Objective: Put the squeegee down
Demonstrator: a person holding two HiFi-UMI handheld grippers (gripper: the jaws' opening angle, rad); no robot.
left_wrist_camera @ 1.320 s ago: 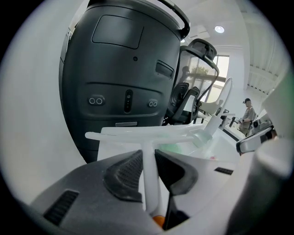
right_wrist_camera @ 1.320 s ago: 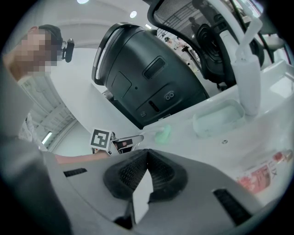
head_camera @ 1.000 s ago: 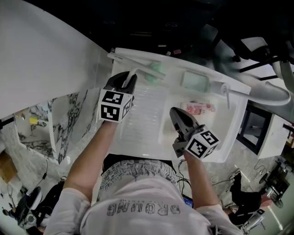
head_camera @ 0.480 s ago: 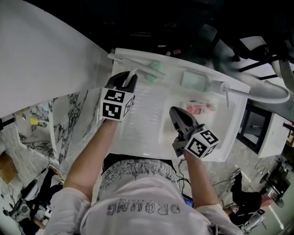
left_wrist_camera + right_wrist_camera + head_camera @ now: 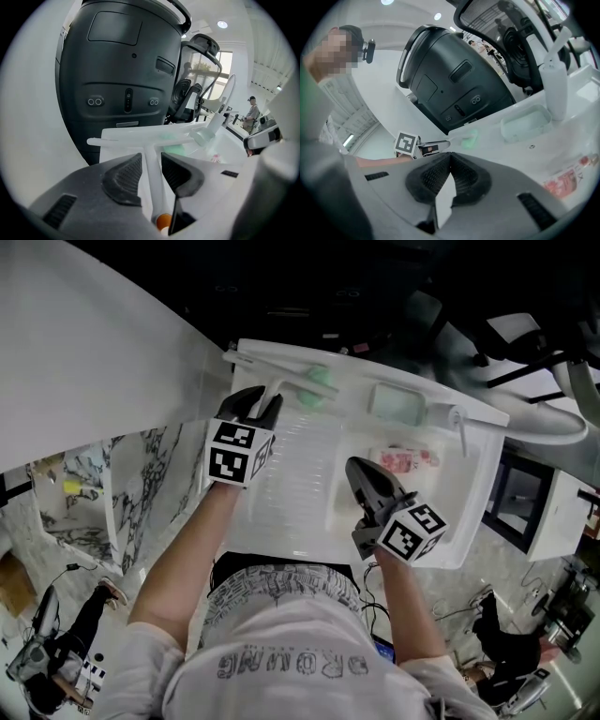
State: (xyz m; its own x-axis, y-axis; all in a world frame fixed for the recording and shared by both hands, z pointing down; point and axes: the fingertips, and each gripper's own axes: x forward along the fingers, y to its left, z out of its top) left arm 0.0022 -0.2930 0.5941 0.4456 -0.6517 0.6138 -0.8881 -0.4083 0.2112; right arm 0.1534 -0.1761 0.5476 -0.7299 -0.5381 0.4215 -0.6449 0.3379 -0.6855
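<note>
A white T-shaped squeegee (image 5: 278,377) lies with its blade along the back edge of the white sink unit (image 5: 291,512). Its handle (image 5: 151,154) runs straight back between the jaws of my left gripper (image 5: 258,401). In the left gripper view those jaws (image 5: 151,161) have just been opening and now stand apart from the handle, with a gap showing at the right pad. My right gripper (image 5: 362,471) hovers over the middle of the sink unit. It is shut and empty, with its tips (image 5: 450,157) pressed together.
A green sponge (image 5: 320,382) lies just right of the squeegee blade. A soap dish (image 5: 397,403), a white faucet (image 5: 460,430) and a pink packet (image 5: 409,460) sit to the right. A large dark grey housing (image 5: 123,70) rises behind the sink. A white wall (image 5: 84,362) stands at the left.
The left gripper's jaws have spread wider around the squeegee handle. Neither hand has shifted, and the right gripper looks the same.
</note>
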